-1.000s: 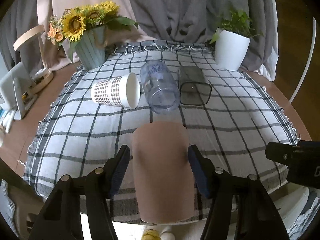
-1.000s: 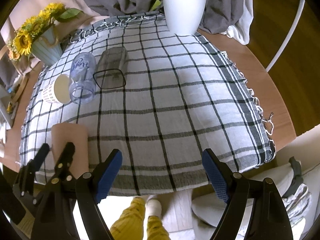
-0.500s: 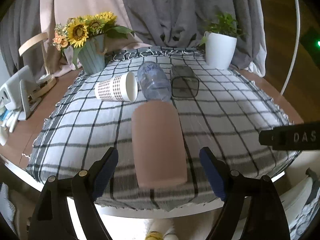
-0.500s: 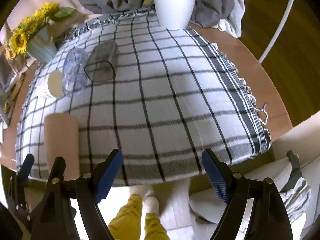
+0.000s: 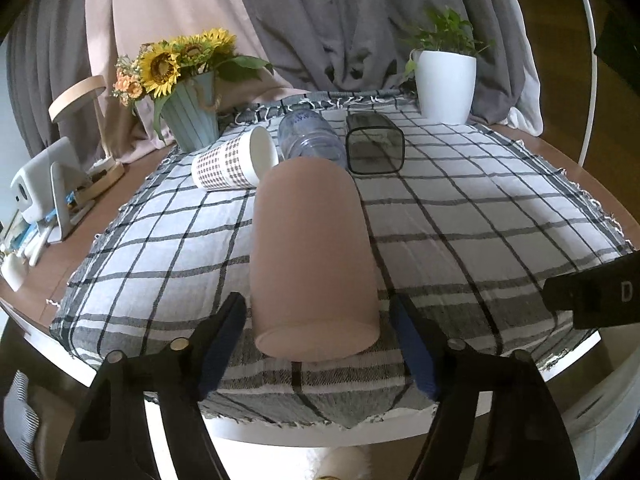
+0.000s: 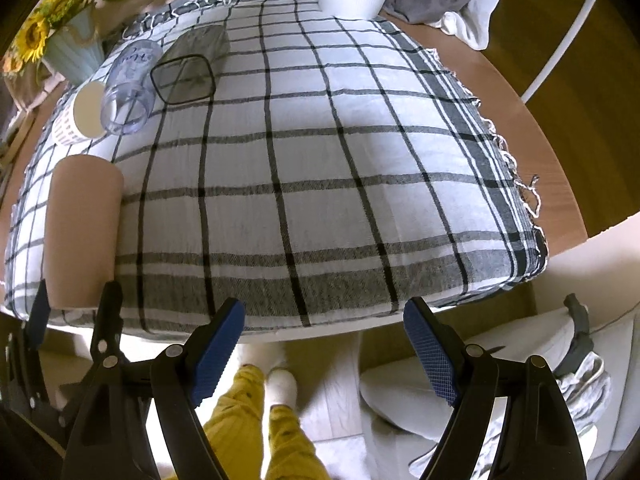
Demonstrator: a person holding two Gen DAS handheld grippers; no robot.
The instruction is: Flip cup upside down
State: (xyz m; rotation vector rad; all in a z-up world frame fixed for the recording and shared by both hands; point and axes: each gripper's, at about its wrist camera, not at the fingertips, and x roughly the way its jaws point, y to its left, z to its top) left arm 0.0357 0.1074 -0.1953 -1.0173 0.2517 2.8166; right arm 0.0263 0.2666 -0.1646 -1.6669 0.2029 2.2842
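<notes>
A tall pink cup (image 5: 312, 256) stands upside down on the checked cloth near the table's front edge; it also shows in the right wrist view (image 6: 82, 232). My left gripper (image 5: 320, 344) is open, its blue pads on either side of the cup's base and apart from it. My right gripper (image 6: 324, 352) is open and empty, held off the table's front edge above the floor. A checked paper cup (image 5: 234, 164), a clear plastic cup (image 5: 312, 140) and a dark square glass (image 5: 374, 148) lie on their sides further back.
A sunflower vase (image 5: 192, 120) stands at the back left and a white plant pot (image 5: 446, 84) at the back right. A white device (image 5: 48, 184) and a wooden lamp sit on the bare table at left. The person's legs (image 6: 256, 428) are below the edge.
The left gripper opened, let go of the pink cup and drew back toward the table edge. The cup stays standing upside down. The right gripper pulled back slightly.
</notes>
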